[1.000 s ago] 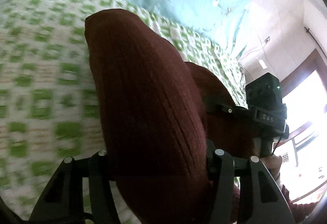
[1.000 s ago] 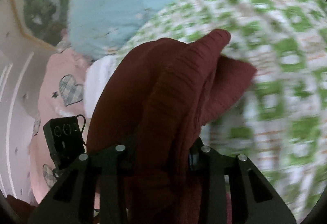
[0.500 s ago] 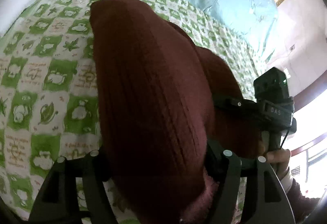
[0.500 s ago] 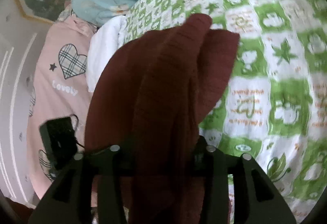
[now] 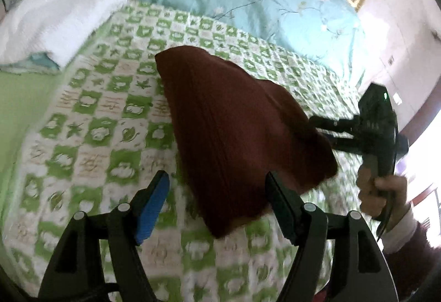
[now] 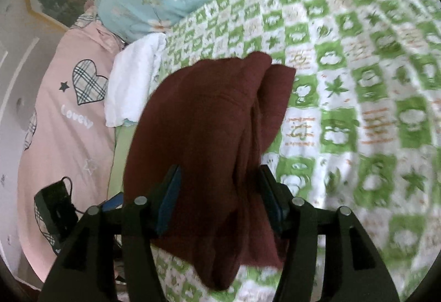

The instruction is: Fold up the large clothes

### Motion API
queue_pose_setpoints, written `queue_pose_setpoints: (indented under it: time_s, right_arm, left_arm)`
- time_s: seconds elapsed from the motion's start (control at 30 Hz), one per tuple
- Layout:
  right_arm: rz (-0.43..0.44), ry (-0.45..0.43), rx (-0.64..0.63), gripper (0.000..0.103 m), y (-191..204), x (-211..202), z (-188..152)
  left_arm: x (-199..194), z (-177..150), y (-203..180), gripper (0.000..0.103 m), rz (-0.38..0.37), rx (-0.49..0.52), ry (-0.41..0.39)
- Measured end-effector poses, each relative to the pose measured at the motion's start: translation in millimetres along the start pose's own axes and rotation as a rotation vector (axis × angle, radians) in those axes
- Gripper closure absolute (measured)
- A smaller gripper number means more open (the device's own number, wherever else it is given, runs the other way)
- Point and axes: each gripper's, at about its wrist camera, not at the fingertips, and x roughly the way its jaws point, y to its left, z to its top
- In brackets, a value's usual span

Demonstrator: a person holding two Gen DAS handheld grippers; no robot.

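The maroon knit sweater (image 5: 234, 131) lies bunched on the green checked bedspread (image 5: 104, 120), soft and floppy; take it by an edge. Left hand-held gripper (image 5: 217, 191) gapes, holding nothing; right hand-held gripper (image 6: 220, 191) is opening around loose folds.

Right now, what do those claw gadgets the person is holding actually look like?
Each claw is matte black plastic: two angular, wedge-shaped fingers with round silver bolts at the joints and bright blue pads on the inner faces. The right claw matches it. Seen from the left camera, the other unit is a boxy black body with a small green light and a thin black cable. The person's sleeve is maroon over a white cuff.
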Motion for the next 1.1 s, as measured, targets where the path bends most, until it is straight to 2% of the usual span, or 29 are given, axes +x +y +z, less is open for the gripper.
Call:
queue_pose_setpoints:
  time_s: [0.1,0.17,0.23,0.33,0.37,0.4,0.43,0.5,0.6,0.7,0.73,0.77,0.83,0.87,0.9,0.97,1.0,1.1]
  right_arm:
    - [0.041,0.002,0.01,0.045,1,-4,-8]
    - [0.015,0.02,-0.004,0.045,5,3,-11]
    - [0.007,0.04,-0.008,0.045,7,11,-14]
    - [-0.001,0.06,-0.014,0.045,11,23,-17]
    - [-0.008,0.068,-0.016,0.052,12,29,-17]
    - [-0.012,0.078,-0.016,0.065,13,34,-16]
    - [-0.006,0.095,-0.014,0.091,13,39,-16]
    - [0.041,0.072,-0.013,0.092,16,34,-13]
    - [0.137,-0.032,-0.036,0.093,18,2,-8]
    - [0.062,-0.01,-0.052,0.095,3,-3,-11]
    - [0.007,0.025,-0.051,0.099,-7,5,-16]
    - [-0.028,0.053,-0.049,0.099,-13,14,-20]
    - [-0.056,0.091,-0.064,0.099,-20,29,-29]
    - [-0.061,0.081,-0.072,0.099,-20,32,-32]
    - [-0.066,0.073,-0.076,0.099,-18,32,-33]
    - [-0.08,0.068,-0.084,0.099,-16,30,-31]
    - [-0.082,0.07,-0.083,0.099,-15,29,-30]
    - [-0.079,0.072,-0.079,0.099,-15,23,-27]
  left_arm:
    - [-8,-16,-15,0.031,0.017,0.047,-0.028]
    - [-4,-28,-30,0.031,0.063,0.102,-0.03]
    - [7,-35,-46,0.031,0.13,0.188,-0.022]
    - [25,-44,-67,0.033,0.305,0.325,-0.044]
    - [33,-44,-71,0.041,0.36,0.358,-0.047]
    - [39,-44,-73,0.054,0.404,0.376,-0.045]
    - [44,-41,-73,0.061,0.406,0.376,-0.039]
    - [43,-35,-72,0.079,0.385,0.355,-0.054]
    - [31,-35,-84,0.088,0.406,0.421,-0.115]
    - [40,-48,-96,0.089,0.454,0.537,-0.103]
    - [46,-55,-99,0.089,0.469,0.575,-0.091]
    - [53,-60,-100,0.089,0.483,0.602,-0.081]
    - [64,-69,-101,0.089,0.505,0.639,-0.063]
    - [67,-72,-100,0.087,0.513,0.654,-0.059]
    - [66,-73,-100,0.084,0.513,0.665,-0.057]
    - [55,-73,-97,0.077,0.465,0.653,-0.043]
    - [46,-71,-93,0.074,0.415,0.62,-0.029]
    - [21,-63,-74,0.074,0.244,0.496,0.016]
